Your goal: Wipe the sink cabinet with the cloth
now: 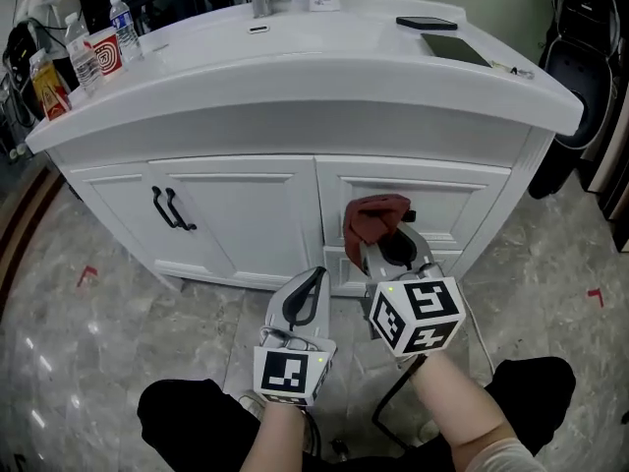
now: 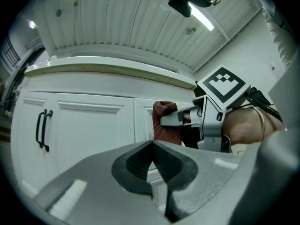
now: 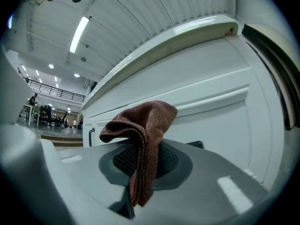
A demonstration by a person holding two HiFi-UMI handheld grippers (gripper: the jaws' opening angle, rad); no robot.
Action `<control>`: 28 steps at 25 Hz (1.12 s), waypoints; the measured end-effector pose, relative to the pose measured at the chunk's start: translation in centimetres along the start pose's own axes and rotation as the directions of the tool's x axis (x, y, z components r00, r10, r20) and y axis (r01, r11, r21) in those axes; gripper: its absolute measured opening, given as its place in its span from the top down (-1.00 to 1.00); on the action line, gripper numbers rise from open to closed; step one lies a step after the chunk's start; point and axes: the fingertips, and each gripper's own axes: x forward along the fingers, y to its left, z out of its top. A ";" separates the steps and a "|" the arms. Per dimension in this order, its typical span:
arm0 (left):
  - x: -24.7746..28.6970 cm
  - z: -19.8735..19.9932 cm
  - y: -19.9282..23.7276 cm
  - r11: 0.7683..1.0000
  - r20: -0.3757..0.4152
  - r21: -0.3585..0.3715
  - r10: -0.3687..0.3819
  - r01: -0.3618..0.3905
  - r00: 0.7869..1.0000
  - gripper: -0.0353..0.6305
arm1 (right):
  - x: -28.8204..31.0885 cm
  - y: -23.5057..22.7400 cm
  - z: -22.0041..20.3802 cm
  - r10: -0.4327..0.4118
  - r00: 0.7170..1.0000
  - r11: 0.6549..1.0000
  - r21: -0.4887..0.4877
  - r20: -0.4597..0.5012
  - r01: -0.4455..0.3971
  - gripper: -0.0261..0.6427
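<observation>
A reddish-brown terry cloth [image 1: 374,219] is seen pinched in the right gripper [image 1: 388,249], whose jaws are closed on its folded middle, with the loose top flopping over towards the left. The cloth is held up before the upper right drawer panel of the white wooden sink cabinet [image 1: 236,224]. The panel lies straight ahead of the jaws and very near. Whether the fabric already touches the paint cannot be told. The wiping of the front is judged to be only at its start.

The left gripper [image 1: 307,288] is held lower and further back from the cabinet. Its jaws are brought together with nothing between them. The right hand is therefore the nearer, and a short forward press is all that seems called for.

A pair of black bar handles [image 1: 172,209] is mounted on the left-hand doors, well apart from the cloth. Nothing is placed between cloth and panel. On the white countertop [image 1: 324,57] above, clear plastic bottles [image 1: 120,23] and a black phone [image 1: 427,23] are left standing, clear of the cabinet front.
</observation>
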 end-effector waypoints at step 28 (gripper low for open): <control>2.9 -2.5 -0.1 0.995 -0.015 -0.100 -0.026 0.024 1.000 0.89 | 0.0 -3.6 -2.8 -0.147 0.988 0.989 -0.043 -0.044 0.145 0.68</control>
